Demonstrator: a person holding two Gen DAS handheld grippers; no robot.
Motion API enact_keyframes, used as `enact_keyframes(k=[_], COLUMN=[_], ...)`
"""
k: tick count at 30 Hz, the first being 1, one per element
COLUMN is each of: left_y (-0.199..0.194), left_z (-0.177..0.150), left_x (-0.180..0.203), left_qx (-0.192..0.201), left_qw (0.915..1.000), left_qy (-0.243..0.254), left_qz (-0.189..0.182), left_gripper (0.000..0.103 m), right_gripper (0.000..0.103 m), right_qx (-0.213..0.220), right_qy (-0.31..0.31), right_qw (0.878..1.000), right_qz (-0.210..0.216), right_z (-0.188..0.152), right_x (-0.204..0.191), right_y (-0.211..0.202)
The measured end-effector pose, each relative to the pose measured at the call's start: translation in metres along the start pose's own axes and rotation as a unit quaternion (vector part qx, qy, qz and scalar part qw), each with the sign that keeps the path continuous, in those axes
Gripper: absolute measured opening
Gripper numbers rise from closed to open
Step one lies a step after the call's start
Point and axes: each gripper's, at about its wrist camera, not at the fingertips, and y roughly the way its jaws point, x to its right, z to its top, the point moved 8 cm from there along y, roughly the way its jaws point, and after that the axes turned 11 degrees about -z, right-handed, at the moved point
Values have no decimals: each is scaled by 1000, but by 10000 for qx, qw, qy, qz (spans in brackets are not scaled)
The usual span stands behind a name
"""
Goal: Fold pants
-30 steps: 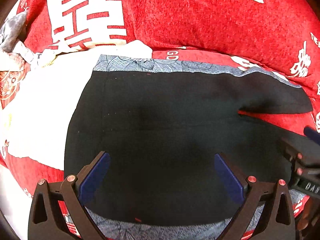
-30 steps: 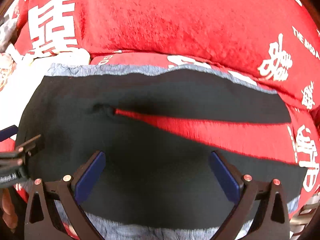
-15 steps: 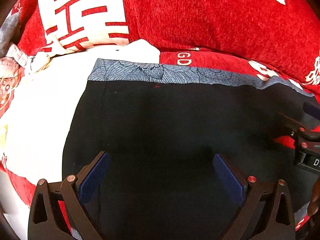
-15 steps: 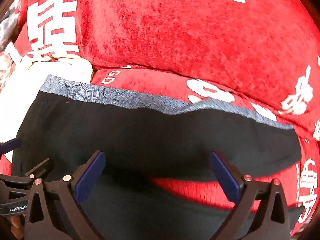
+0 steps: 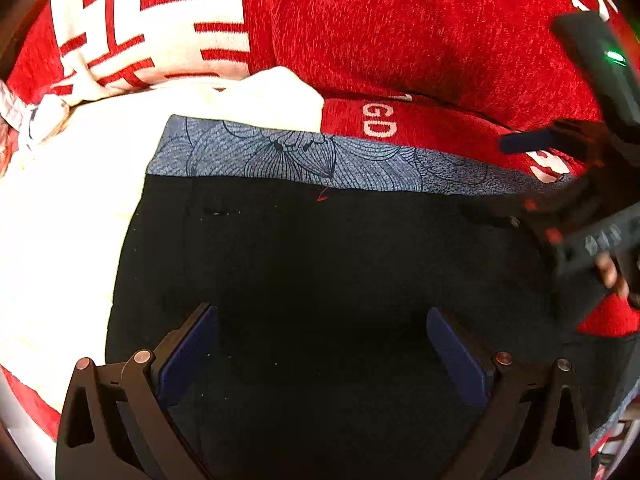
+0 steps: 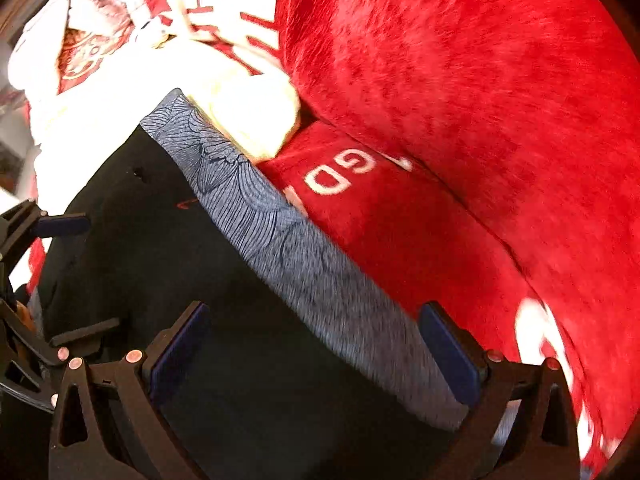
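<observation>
Nearest the lens, the left gripper (image 5: 322, 354) hung with its blue pads spread wide over the black pants (image 5: 320, 264), nothing between them. The right gripper (image 6: 316, 354) was likewise splayed, gripping nothing, its pads straddling the grey patterned side band (image 6: 320, 280) of the pants as the view tilted and blurred.

The pants lay flat on the red sofa seat (image 6: 400, 216), a broad black panel with the band running along its far edge. No second leg showed apart from the first, and no red gap split the black cloth, so the lengthwise fold, one leg laid over the other, looked done, though the pictures do not show the layers themselves. The cloth appeared smooth near the band, with a small red thread mark (image 5: 322, 197) just short of it. What seemed left was folding the doubled length across into a shorter stack; the far leg ends were out of view, so how long the piece ran could not be told.

Beyond the band, a white cloth (image 5: 256, 96) lay against the pants' far left corner, touching or overlapping it. Behind that rose the red cushion (image 5: 420, 32) with white characters. To the right of the pants, in the left wrist view, the other gripper's body and a person's fingers (image 5: 610, 274) were partly seen.
</observation>
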Motion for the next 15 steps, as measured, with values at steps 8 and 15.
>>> enact_keyframes(k=[8, 15], left_y=[2, 6], left_z=[11, 52], left_x=[-2, -7], left_qx=[2, -83], left_qw=[9996, 9891], left_qy=[-91, -1091], left_qz=[-282, -984], left_gripper=[103, 103], right_gripper=[96, 19], right_qx=[-106, 247], right_qy=[-499, -1034], right_qw=[9974, 9935], right_qz=[502, 411], right_z=[-7, -20], right_x=[-19, -56], right_y=[25, -5])
